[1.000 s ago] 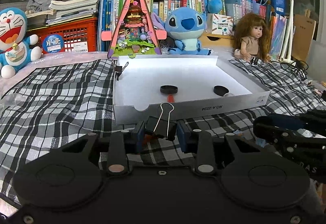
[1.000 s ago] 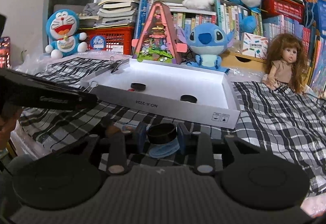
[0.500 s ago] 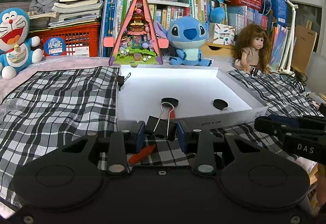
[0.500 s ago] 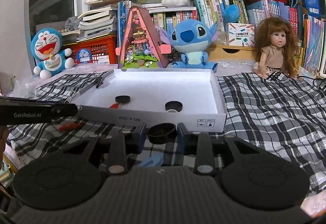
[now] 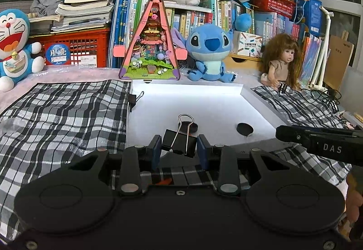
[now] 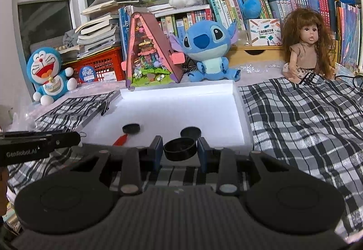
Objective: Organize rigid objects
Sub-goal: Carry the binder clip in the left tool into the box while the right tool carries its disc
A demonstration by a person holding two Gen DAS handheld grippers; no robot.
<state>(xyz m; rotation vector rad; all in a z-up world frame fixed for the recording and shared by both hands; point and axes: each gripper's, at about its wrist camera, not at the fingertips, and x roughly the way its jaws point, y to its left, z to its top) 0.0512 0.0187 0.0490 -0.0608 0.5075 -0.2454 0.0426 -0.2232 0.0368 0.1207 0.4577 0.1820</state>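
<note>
Gripping a black binder clip [image 5: 179, 144], left gripper [image 5: 179, 147] has both pads pressed on its body, wire handle sticking up, just short of the white tray's [image 5: 256, 104] near wall. Right gripper [image 6: 180, 149] is clamped on a black round cap [image 6: 180, 148] at the same wall. Inside the tray: two more black caps [image 6: 131, 128], one half hidden behind the held cap. Red item [image 6: 121, 139] is partly hidden, can't identify. Another clip [image 5: 132, 100] is clamped on the tray's left wall.
</note>
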